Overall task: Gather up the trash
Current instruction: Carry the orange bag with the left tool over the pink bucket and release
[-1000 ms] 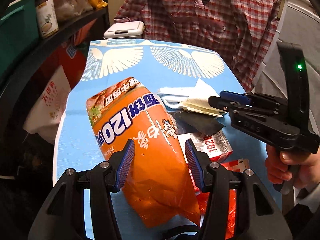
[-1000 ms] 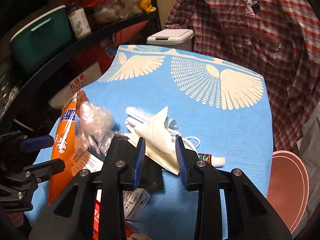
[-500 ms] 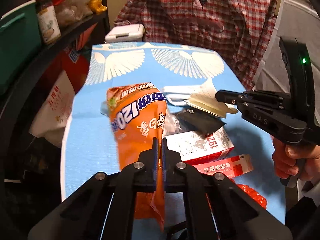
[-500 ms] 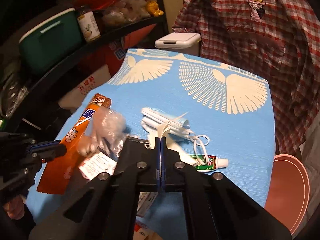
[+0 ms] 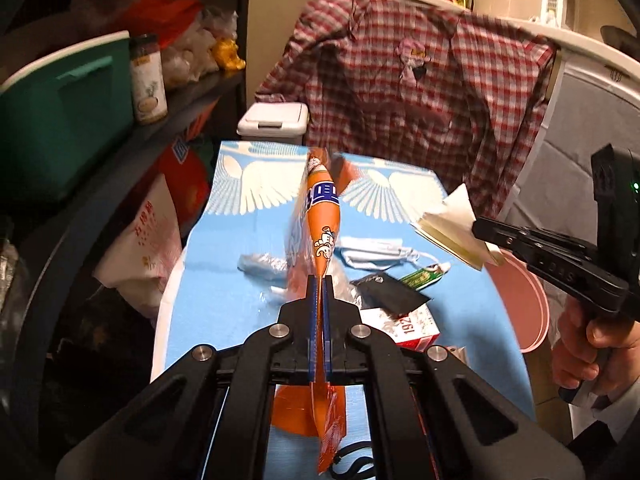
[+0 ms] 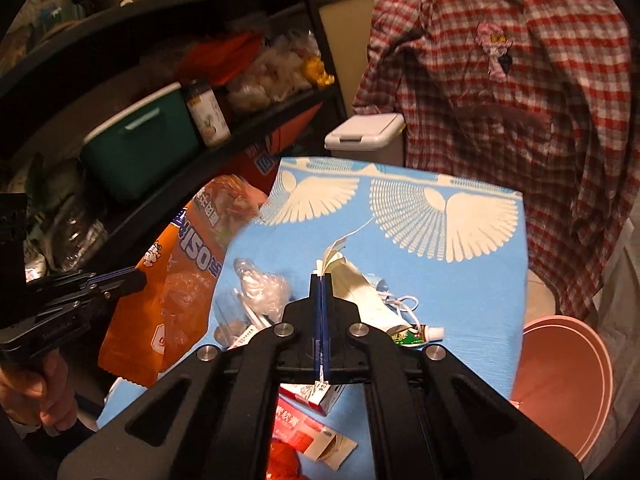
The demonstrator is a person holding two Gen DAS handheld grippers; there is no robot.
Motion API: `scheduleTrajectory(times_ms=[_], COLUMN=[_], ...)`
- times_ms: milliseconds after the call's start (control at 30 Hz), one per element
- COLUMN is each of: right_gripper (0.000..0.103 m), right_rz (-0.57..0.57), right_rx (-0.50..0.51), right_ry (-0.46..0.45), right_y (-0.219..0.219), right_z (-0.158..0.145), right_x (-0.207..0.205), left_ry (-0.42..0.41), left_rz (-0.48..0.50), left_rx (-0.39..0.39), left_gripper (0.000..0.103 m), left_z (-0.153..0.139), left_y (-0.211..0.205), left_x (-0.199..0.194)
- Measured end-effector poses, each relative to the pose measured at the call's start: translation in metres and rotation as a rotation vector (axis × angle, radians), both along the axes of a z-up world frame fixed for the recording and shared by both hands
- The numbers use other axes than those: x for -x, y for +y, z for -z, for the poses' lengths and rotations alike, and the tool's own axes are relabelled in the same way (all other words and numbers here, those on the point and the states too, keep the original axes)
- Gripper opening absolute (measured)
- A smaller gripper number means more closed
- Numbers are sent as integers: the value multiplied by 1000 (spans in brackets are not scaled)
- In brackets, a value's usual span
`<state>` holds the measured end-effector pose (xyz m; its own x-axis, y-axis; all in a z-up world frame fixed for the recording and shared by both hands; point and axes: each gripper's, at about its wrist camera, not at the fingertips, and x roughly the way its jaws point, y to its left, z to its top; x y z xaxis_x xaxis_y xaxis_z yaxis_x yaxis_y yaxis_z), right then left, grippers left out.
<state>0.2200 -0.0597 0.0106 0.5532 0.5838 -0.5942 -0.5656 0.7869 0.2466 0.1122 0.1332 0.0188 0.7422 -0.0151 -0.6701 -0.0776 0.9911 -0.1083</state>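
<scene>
My left gripper (image 5: 319, 280) is shut on an orange snack bag (image 5: 319, 216) and holds it edge-on above the blue table (image 5: 224, 272). The bag also shows in the right wrist view (image 6: 188, 276), hanging at the left. My right gripper (image 6: 321, 278) is shut on folded cream paper (image 6: 334, 258), lifted off the table; the paper also shows in the left wrist view (image 5: 452, 226). Left on the table are a white face mask (image 5: 376, 254), crumpled clear plastic (image 6: 262, 288), a toothpaste tube (image 6: 416, 334), a black sachet (image 5: 390, 294) and red-white boxes (image 5: 412, 328).
A pink basin (image 6: 560, 384) sits low at the table's right edge. A white lidded bin (image 6: 364, 136) stands behind the table's far end. Black shelves with a green cooler (image 6: 140, 152) and a jar run along the left. A plaid shirt (image 5: 420, 92) hangs behind.
Both grippers closed from open, the left on the orange bag and the right on the paper. Both then lifted their items off the table.
</scene>
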Motion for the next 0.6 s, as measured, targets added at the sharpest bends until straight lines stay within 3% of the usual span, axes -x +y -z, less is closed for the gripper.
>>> scheduleTrajectory(times_ms=[367,600], right_gripper=[1,1], right_rz=[91,226], right_rx=[-4,2], right_ry=[-51,-50], right_y=[-53,-112], right_z=[-30,-43], right_x=[21,18], left_ry=[-65,-74], left_rz=[52,158], left_rx=[25,50], left_gripper=[2,2], left_z=[-18,-20], left_y=[-31,-80], left_x=[4,-6])
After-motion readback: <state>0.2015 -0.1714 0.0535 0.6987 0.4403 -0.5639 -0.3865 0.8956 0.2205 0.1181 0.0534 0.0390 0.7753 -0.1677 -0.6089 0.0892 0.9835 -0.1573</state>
